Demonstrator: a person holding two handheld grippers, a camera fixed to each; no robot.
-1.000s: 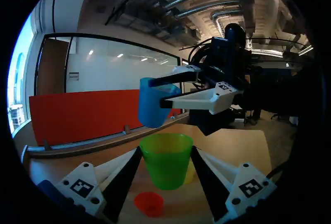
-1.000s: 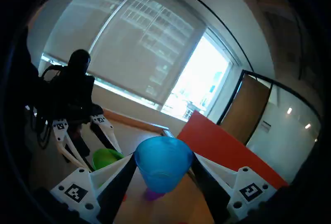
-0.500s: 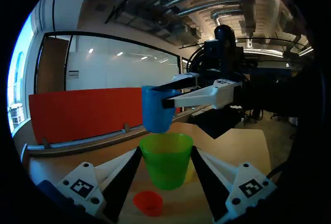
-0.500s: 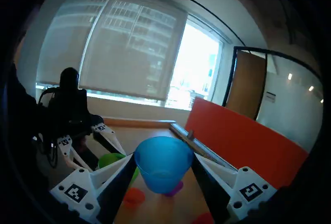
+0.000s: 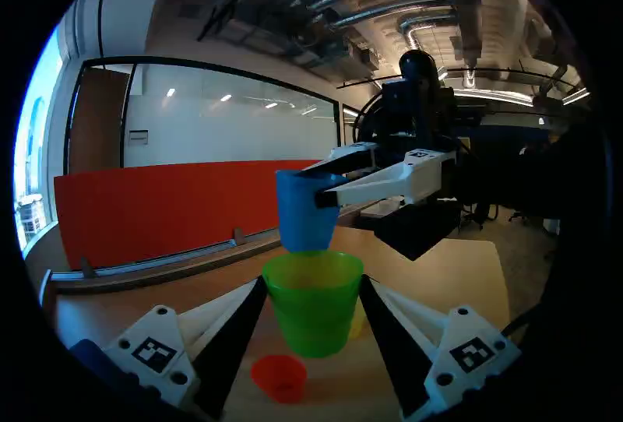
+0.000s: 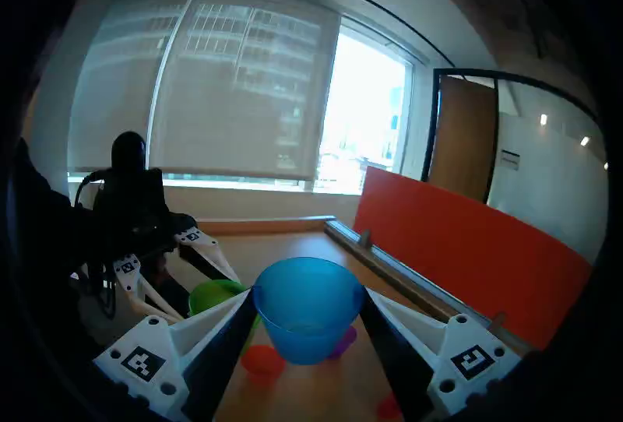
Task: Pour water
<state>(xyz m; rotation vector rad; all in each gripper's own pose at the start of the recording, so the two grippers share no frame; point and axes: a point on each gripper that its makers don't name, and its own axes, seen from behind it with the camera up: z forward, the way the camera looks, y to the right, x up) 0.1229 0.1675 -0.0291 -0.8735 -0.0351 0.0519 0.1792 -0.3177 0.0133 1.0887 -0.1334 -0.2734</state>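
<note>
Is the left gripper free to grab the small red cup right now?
Probably not. The left gripper is shut on the green cup, so it would have to set that down first; the red cup sits on the table below.

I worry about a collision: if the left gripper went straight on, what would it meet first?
Likely the blue cup held by the right gripper, just beyond the green cup; depth is unclear.

In the left gripper view, the green cup (image 5: 313, 301) is hiding most of a yellow object (image 5: 357, 328) behind it. In the right gripper view, the blue cup (image 6: 306, 309) is covering most of a purple cup (image 6: 347, 338), and a red item (image 6: 387, 406) is showing only a sliver near the bottom.
</note>
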